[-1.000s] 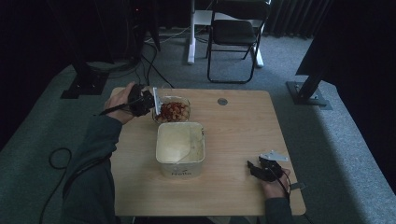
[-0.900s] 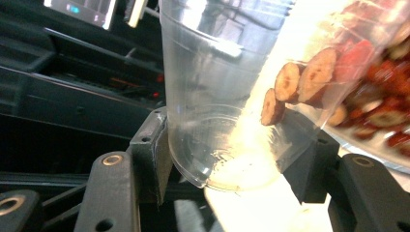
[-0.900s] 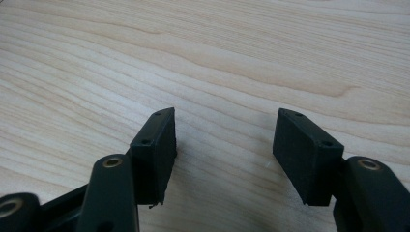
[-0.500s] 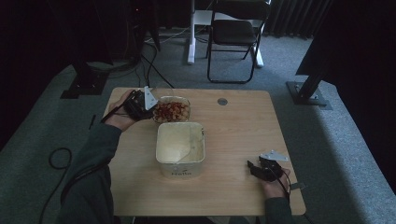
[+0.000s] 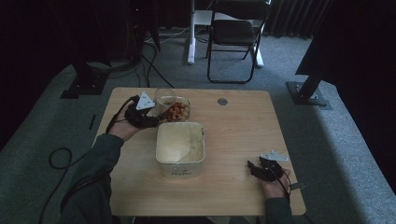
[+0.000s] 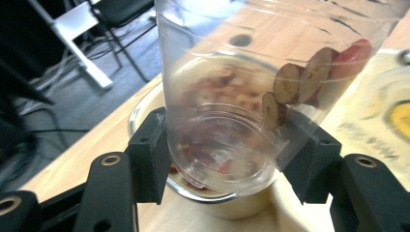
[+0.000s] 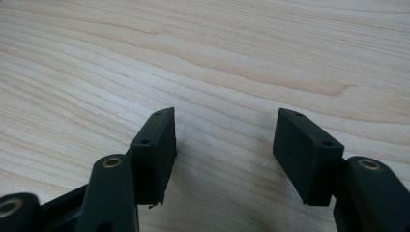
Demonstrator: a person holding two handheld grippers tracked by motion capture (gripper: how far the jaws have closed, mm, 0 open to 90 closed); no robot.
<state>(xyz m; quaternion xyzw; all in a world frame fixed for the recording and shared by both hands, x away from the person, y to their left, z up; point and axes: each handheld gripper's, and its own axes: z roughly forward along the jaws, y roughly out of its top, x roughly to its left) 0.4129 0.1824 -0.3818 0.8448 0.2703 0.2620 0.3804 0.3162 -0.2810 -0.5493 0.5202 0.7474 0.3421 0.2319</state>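
One pale wooden bench (image 5: 233,140), one square cream tub (image 5: 180,148), one clear plastic cup (image 6: 232,96), one round glass bowl (image 5: 176,111), two black claws (image 5: 148,120) (image 5: 257,169).

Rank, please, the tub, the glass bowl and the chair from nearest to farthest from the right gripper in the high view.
From the right gripper:
1. Tub, mid-table, to its left.
2. Glass bowl, behind the tub.
3. Chair, on the floor beyond the table.

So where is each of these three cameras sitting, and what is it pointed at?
High view: above the person's side, looking forward and down on the table; forearms and both claws show.
Left gripper view: rides the left claw, looking along its jaws clamped on a clear cup tilted over a glass bowl.
Right gripper view: rides the right claw, jaws apart over bare wood.
Shared: cup, bowl and both claws also appear from above.
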